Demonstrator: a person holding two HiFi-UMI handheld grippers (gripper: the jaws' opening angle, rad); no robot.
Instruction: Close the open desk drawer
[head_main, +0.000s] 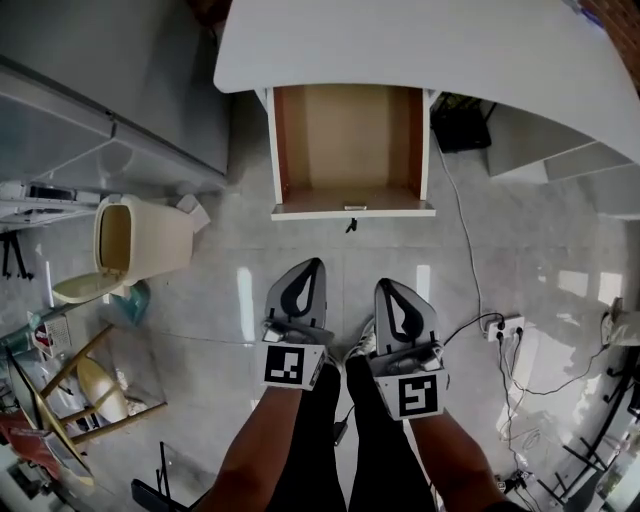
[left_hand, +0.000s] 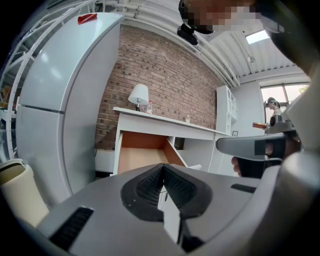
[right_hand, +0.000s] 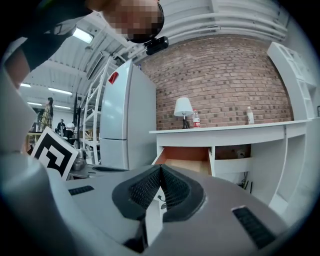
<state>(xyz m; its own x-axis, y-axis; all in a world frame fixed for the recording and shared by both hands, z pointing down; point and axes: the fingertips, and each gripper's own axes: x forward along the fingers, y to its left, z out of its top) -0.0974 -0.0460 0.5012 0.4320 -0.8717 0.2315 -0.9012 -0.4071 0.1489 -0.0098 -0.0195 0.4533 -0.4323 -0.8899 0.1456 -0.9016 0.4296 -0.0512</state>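
— Which way is the drawer from you?
— Dead ahead. The drawer (head_main: 350, 140) stands pulled out from under the table (head_main: 420, 40), empty, with its front (head_main: 352, 211) facing me.
— How does it run?
— The front lies crosswise. The slide goes straight away from me, into the table, so I judge the push must follow that line.
— And what are you holding?
— Nothing. My left tongs (head_main: 314, 263) and right tongs (head_main: 386, 284) are both closed (the left gripper view and the right gripper view each show the pads meeting). They sit side by side, well apart from the front, with its middle between them. The left looks a touch nearer, and the right lines up closer to the drawer's right side.
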